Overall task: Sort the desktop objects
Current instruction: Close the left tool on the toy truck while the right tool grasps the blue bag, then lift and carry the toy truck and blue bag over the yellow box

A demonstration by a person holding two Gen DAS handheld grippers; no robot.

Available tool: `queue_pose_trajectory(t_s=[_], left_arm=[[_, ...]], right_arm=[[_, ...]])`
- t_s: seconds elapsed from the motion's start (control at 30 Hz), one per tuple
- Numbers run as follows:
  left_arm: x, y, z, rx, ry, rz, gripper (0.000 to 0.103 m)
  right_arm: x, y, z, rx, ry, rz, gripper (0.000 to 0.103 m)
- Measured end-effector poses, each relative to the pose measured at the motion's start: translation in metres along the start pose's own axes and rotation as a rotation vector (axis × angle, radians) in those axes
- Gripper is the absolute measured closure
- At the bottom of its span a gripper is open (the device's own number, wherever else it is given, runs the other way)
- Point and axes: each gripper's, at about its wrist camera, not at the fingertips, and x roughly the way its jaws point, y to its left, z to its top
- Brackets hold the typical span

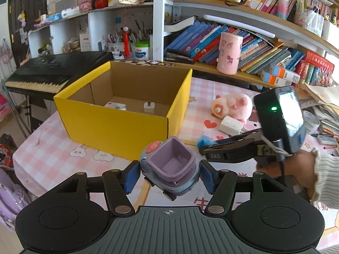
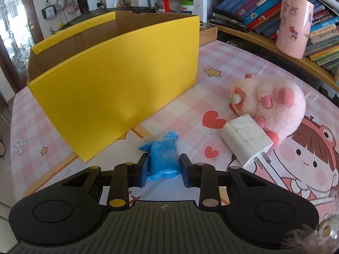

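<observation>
My left gripper is shut on a grey-and-purple toy truck and holds it above the table, in front of the yellow cardboard box. The box holds a white charger and a small white packet. My right gripper straddles a blue plastic packet lying on the table; its left pad touches the packet, and the right pad stands a little apart. It also shows in the left wrist view. A pink plush pig and a white plug adapter lie to the right.
The yellow box stands just left of the blue packet. A pink cylindrical cup stands on the low wooden shelf with books behind. A black keyboard sits left of the box. The pink checked tablecloth covers the table.
</observation>
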Motion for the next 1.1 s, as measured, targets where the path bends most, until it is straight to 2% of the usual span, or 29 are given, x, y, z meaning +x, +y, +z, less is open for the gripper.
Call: queue_pose_trajectory(t_s=[0.27,0.6,0.9,1.1], left_arm=[[0.0,0.017,0.0,0.037,-0.012,-0.065,0.041],[-0.014,0.052,0.007,0.106,-0.081,-0.181,0.041],[-0.026,0.096,-0.004,0.129,-0.092,-0.276,0.041],[-0.029,0.123,-0.016,0.127,-0.08,-0.346,0.041]], right_arm=[[-0.033,0.003,-0.007,0.077,-0.041,-0.034,0.075],[-0.085,0.023,-0.013,0.194,-0.121,-0.149,0.075],[-0.111,0.072,-0.035,0.317,-0.124,-0.232,0.075],[-0.117,0.118,-0.053,0.346,-0.1,-0.267,0.075]])
